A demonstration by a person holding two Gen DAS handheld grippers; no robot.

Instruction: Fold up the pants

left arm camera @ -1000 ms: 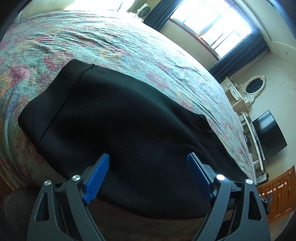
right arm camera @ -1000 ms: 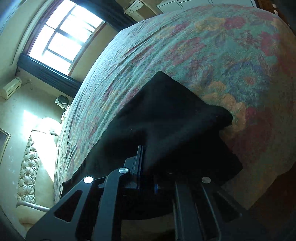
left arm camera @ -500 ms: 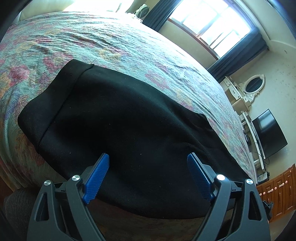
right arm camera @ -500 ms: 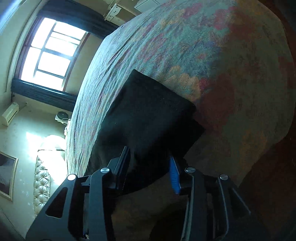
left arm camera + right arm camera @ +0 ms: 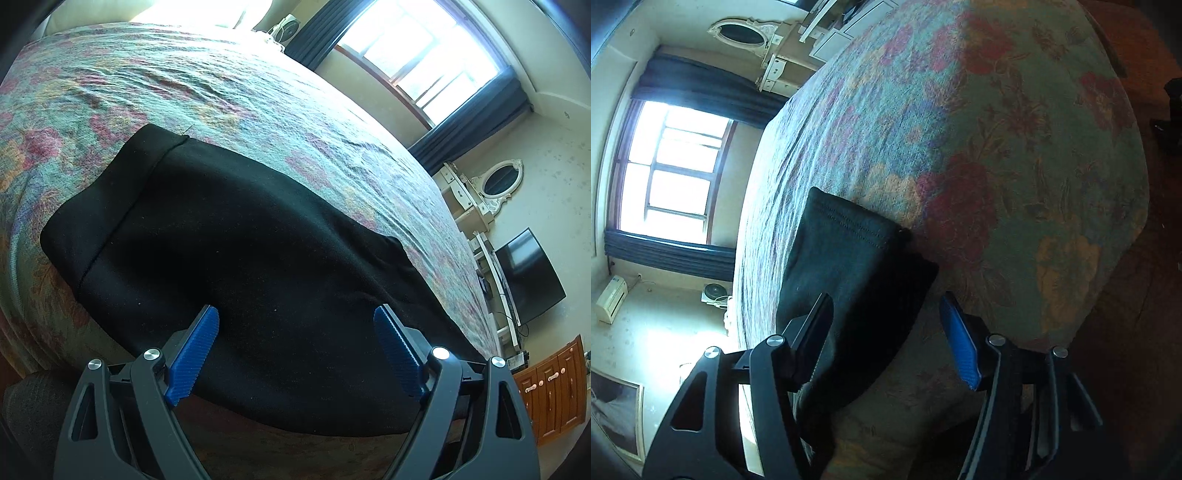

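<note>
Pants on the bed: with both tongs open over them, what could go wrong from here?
The black pants hang over the edge of the floral bedspread, so they could slide off. The open right tongs sit at the stitched hem, where closing might catch only one layer.

The black pants (image 5: 251, 236) lie spread flat on a floral bedspread (image 5: 221, 92) directly ahead of the left gripper (image 5: 295, 354), the wide waistband (image 5: 110, 206) to its left with a stitched seam, the legs running off to its right. In front of the right gripper (image 5: 886, 332) the hemmed leg end (image 5: 849, 251) lies by the bed's edge, two rows of stitching across the cuff. The cloth there sits between that gripper's spread fingers, nearer its left finger (image 5: 812, 332).
</note>
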